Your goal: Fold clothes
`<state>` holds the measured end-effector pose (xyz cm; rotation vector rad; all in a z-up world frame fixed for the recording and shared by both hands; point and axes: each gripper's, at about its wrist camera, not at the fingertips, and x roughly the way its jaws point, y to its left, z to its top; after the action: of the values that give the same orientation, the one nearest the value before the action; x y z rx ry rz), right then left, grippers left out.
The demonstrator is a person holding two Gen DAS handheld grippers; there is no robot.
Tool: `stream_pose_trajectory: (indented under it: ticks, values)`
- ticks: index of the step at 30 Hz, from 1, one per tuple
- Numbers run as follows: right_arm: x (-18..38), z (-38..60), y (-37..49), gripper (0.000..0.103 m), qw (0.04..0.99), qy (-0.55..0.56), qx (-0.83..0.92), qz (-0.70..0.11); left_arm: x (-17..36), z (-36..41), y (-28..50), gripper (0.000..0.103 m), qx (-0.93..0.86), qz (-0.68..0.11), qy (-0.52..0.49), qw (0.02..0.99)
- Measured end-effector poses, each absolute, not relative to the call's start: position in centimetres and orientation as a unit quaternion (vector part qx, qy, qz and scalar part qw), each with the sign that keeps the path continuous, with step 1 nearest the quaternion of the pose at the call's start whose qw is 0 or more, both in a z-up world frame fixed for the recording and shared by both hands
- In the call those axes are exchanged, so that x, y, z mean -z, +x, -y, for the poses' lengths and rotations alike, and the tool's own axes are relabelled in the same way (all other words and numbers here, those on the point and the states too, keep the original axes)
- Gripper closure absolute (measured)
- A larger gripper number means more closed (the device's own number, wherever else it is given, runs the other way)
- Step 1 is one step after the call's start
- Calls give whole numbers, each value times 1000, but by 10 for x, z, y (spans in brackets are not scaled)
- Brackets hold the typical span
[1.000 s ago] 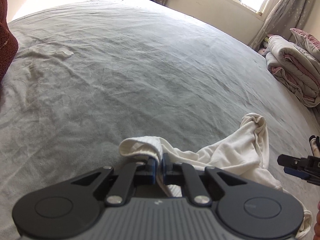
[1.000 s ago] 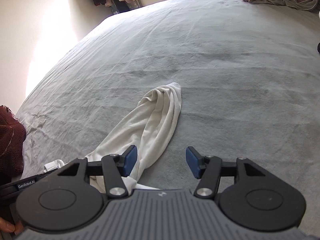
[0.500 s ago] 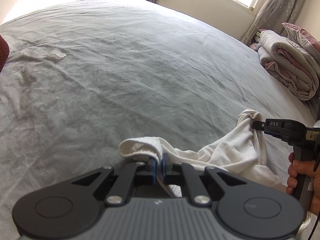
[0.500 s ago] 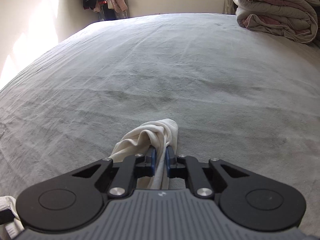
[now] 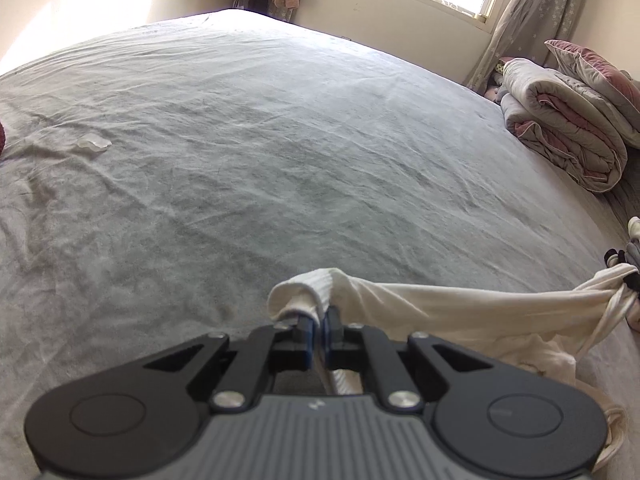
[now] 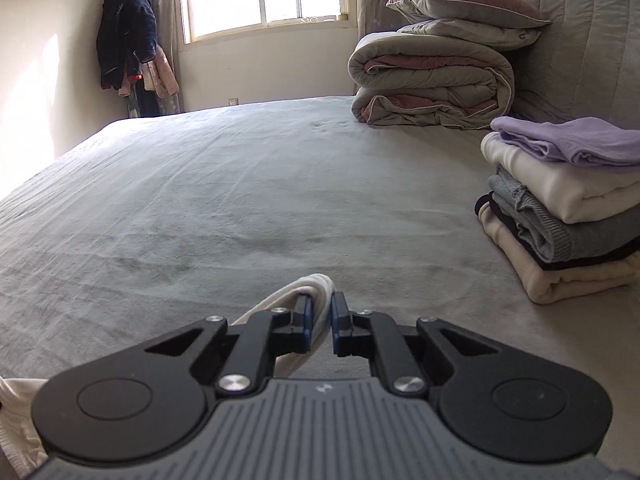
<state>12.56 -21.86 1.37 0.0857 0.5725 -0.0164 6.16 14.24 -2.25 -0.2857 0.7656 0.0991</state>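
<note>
Garment stretching sideways between left tongs and right tongs, both gripping it; folded stack sitting right on bed.

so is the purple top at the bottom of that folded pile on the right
No, the purple top lies on top of the folded pile, above the white, grey and beige clothes.

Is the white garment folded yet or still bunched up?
Bunched: the white garment hangs rumpled between the left claw and right claw.
</note>
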Motion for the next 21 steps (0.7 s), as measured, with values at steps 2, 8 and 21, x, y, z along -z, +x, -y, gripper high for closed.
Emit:
stream_pose_trajectory:
  ticks: [2, 8, 21]
  values:
    - [-15, 226, 118, 93, 959, 46, 9, -278, 20, -139, 62, 98, -42, -365, -134, 920]
    - [-21, 243, 97, 93, 964, 54, 9, -261, 7, -135, 76, 98, -33, -359, -108, 926]
    - [-16, 238, 121, 93, 971, 39, -10, -236, -46, -102, 168, 98, -47, -307, 27, 950]
